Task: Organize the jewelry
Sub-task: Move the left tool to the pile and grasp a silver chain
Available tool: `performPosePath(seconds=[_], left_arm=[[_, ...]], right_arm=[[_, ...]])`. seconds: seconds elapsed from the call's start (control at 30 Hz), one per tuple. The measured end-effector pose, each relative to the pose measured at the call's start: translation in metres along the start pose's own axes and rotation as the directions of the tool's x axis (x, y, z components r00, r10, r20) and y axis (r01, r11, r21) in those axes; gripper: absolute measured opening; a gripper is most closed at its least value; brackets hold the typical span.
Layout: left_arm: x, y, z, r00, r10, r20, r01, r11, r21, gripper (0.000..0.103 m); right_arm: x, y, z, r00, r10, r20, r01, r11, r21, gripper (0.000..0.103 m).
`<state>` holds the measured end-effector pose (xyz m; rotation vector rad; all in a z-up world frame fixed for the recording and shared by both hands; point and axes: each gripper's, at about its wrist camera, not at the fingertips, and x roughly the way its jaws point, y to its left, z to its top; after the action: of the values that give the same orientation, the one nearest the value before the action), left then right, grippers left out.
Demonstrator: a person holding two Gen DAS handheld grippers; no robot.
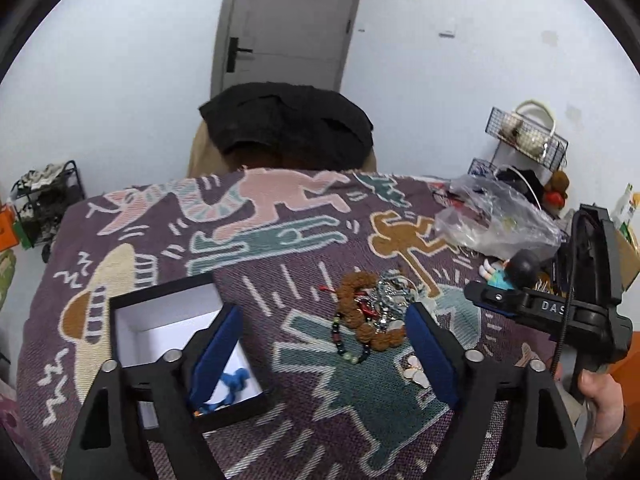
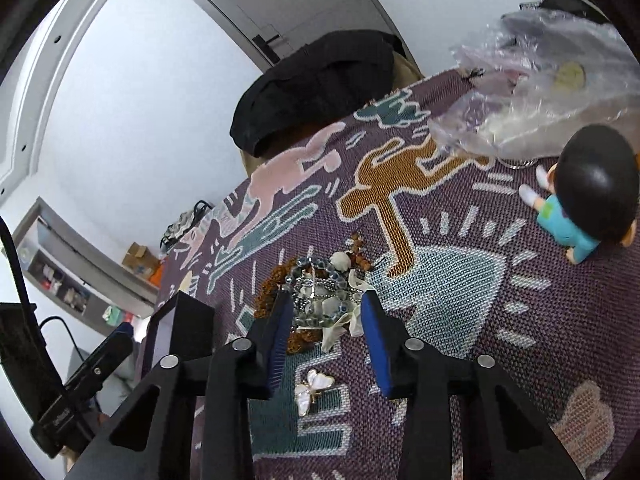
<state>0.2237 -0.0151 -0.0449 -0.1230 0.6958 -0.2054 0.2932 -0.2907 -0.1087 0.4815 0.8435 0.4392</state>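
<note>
While the jewelry pile point(image 2: 320, 300) sits mid-worktop on the patterned cloth point(image 2: 460, 320), the right tongs point(image 2: 326, 320) straddle its near edge. Jaws narrow; the clear bead bracelet point(image 2: 320, 276) and a bit of pale ribbon point(image 2: 340, 328) lie in the gap. Can't tell whether the blue pads touch anything, no firm grip visible.

Pile contents from the left view: brown knobbly bead bracelet point(image 1: 360, 292), silver chains point(image 1: 390, 292), and a dark bead bracelet point(image 1: 344, 340) at the near-left edge. White butterfly brooch point(image 2: 314, 390) lies apart from the pile, flat on the cloth, under the right tongs.

Left tongs point(image 1: 320, 340) stand wide, nothing between the pads. Left finger point(image 1: 216, 352) hangs over the open black box point(image 1: 160, 320), right finger point(image 1: 432, 352) sits just beside the pile. Box has a white lining and a blue item point(image 1: 236, 384) in its near corner, partly hidden by the finger.

Further out: clear plastic bag point(image 1: 492, 216) at the far right of the cloth, small black-haired doll point(image 2: 580, 204) lying next to it. Dark garment point(image 1: 288, 124) is draped over a chair behind the worktop, grey door point(image 1: 288, 24) beyond. Wire rack point(image 1: 528, 136) far right, with a white bag on it. A hand point(image 1: 604, 404) holds the right gripper's handle at the right edge of the left view.
</note>
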Motion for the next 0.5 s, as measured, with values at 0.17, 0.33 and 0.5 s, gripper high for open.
performPosePath(seconds=[0.17, 0.33, 0.5], left_arm=[[0.018, -0.004, 0.004, 0.999, -0.012, -0.039, 0.013, 1.000, 0.006, 0.064], [0.031, -0.003, 0.009, 0.997, -0.022, -0.072, 0.022, 1.000, -0.002, 0.061], [0.037, 0.001, 0.015, 0.997, -0.008, -0.083, 0.009, 1.000, 0.000, 0.060]], right_arm=[[0.018, 0.002, 0.006, 0.999, 0.014, -0.033, -0.014, 1.000, -0.004, 0.035], [0.043, 0.009, 0.012, 0.997, 0.016, -0.077, -0.017, 1.000, -0.014, 0.028], [0.066, 0.011, 0.016, 0.993, 0.019, -0.116, -0.021, 1.000, -0.012, 0.022]])
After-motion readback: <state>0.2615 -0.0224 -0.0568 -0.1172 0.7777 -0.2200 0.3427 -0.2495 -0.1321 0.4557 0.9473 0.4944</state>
